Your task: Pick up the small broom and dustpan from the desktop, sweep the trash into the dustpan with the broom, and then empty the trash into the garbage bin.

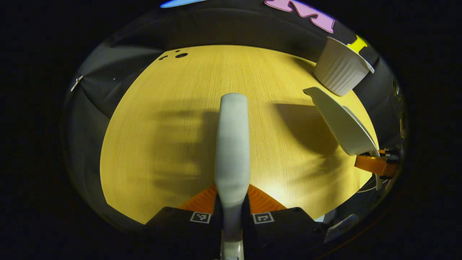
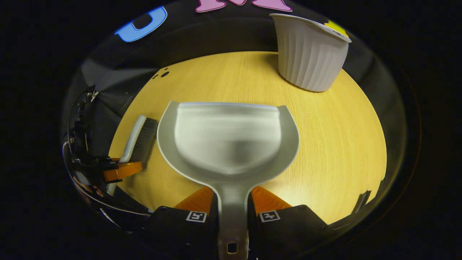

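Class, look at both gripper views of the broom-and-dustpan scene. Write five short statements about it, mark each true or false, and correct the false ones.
1. The left gripper is shut on the broom. True.
2. The right gripper hangs open and holds nothing. False: it is shut on the dustpan handle.
3. The garbage bin lies tipped over on the table. False: it stands upright at the far edge.
4. Trash is piled inside the dustpan. False: no trash is visible in its scoop.
5. In the right gripper view, the broom's dark bristles sit beside the dustpan. True.
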### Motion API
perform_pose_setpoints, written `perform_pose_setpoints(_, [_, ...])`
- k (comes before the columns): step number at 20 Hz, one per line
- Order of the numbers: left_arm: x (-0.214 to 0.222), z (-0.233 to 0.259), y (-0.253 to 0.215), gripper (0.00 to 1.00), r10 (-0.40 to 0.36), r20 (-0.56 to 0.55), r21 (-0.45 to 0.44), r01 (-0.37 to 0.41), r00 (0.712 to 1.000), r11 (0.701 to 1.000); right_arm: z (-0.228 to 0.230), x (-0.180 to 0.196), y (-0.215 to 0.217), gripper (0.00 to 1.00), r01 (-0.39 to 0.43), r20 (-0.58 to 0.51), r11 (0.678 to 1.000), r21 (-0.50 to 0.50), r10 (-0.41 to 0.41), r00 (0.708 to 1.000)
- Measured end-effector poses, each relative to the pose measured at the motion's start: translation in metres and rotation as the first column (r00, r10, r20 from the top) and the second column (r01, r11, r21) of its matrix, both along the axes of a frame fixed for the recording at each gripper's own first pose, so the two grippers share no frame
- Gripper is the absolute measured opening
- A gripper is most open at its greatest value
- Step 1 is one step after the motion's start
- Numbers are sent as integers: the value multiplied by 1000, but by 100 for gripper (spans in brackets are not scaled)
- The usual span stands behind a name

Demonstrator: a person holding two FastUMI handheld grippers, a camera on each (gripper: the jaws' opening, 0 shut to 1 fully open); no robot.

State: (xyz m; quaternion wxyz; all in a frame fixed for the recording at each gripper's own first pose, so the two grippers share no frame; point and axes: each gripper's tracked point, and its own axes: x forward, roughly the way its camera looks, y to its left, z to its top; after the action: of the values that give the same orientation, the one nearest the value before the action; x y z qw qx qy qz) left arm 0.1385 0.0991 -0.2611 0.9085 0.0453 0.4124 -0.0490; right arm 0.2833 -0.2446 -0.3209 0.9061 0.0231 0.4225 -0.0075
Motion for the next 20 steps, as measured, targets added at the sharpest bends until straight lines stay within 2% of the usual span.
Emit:
perform_pose_setpoints(2, [5, -1, -3, 27, -2, -12, 31, 2, 1000, 1000, -8, 5, -9, 38, 2, -30, 1000, -18, -3, 1000])
perform_pose_setpoints(3, [6, -1, -2, 29, 5, -20, 42, -4, 1000, 999, -11, 5, -11, 38, -1, -42, 999, -33, 0, 999])
perform_pose_setpoints(4, [8, -2, -1, 30, 13, -22, 51, -12, 1000, 999, -13, 7, -13, 34, -14, -47, 999, -50, 11, 999])
perform_pose_setpoints(8, [3, -5, -4, 29, 43, -49, 72, -40, 998, 997, -25, 7, -16, 42, -61, -110, 997, -53, 55, 992])
perform_pose_setpoints(9, [3, -5, -4, 30, 53, -51, 76, -49, 997, 996, -28, 6, -16, 35, -71, -125, 996, -51, 64, 990])
perform_pose_setpoints(12, [1, -4, -9, 31, 72, -48, 58, -69, 996, 996, -33, 4, -14, 47, -116, -143, 993, -35, 109, 984])
perform_pose_setpoints(13, [1, -2, -12, 41, 74, -42, 46, -72, 996, 996, -31, 5, -13, 42, -124, -133, 992, -27, 119, 984])
perform_pose_setpoints(14, [-1, -1, -14, 51, 82, -34, 40, -80, 996, 996, -28, 5, -9, 53, -129, -120, 992, -4, 127, 985])
perform_pose_setpoints(16, [-4, 8, -21, 71, 94, -8, 14, -94, 996, 995, -14, 7, -6, 100, -108, -87, 994, 33, 110, 990])
perform_pose_setpoints(19, [-16, 32, -19, 97, 116, 45, 20, -117, 992, 993, -1, -1, -3, 99, -111, -72, 992, 54, 115, 991])
perform_pose_setpoints(20, [-21, 38, -22, 96, 130, 58, 6, -130, 990, 991, 9, -4, -4, 99, -121, -55, 992, 41, 124, 991])
